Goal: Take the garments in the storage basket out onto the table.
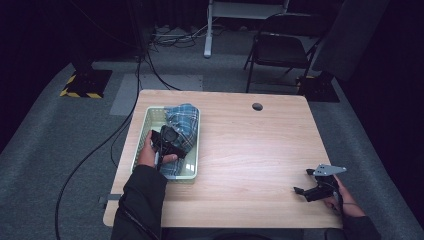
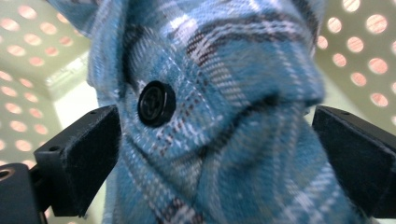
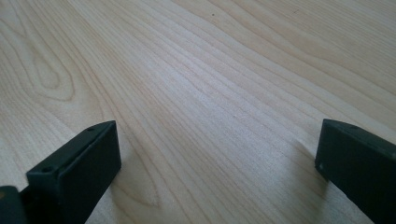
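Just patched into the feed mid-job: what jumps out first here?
The blue plaid shirt heaped in the pale basket at the table's left, with the left tongs wide open around a fold bearing a black button. The right tongs sit open over bare wood at the near right.

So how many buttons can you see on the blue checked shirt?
1. A black button sits on the blue checked shirt, near one jaw of the left gripper, whose jaws are spread around the cloth. Folds may hide more.
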`<state>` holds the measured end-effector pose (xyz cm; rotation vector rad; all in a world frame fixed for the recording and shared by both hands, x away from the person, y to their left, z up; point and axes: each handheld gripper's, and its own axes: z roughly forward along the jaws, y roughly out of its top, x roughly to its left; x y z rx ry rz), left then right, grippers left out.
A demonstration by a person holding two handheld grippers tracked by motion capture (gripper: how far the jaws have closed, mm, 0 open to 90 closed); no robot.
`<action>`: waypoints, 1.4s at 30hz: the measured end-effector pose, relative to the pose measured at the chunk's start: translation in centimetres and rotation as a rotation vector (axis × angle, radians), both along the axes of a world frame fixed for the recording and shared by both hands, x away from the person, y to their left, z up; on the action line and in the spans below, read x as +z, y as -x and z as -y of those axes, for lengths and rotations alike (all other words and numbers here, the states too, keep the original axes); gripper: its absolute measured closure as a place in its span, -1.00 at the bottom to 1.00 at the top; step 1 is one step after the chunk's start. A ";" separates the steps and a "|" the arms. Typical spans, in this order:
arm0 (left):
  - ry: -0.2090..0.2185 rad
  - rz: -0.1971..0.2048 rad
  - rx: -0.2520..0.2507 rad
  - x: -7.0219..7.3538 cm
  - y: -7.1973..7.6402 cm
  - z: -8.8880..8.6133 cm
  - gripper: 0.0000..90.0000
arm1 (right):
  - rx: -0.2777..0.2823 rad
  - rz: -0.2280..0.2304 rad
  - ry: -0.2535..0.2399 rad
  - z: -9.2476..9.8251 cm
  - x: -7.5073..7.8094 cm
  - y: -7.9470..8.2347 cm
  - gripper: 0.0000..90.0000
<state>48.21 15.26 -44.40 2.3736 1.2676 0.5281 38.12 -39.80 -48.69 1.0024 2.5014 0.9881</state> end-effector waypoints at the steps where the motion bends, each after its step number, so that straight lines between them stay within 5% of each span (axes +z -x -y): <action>1: 0.000 -0.010 -0.001 -0.1 -0.1 0.0 -0.92 | 0.000 0.000 0.000 0.0 0.0 0.0 -1.00; 29: 0.010 -0.151 -0.004 -1.7 -1.6 0.3 -0.93 | 0.000 0.000 0.000 0.0 0.0 0.0 -1.00; 33: -0.026 -0.170 0.007 -1.9 -1.7 0.6 -0.81 | 0.000 0.000 0.000 0.0 0.0 0.0 -1.00; 42: -0.010 -0.156 0.053 -1.4 -1.7 0.1 -0.23 | 0.000 0.000 0.000 0.0 0.0 0.0 -1.00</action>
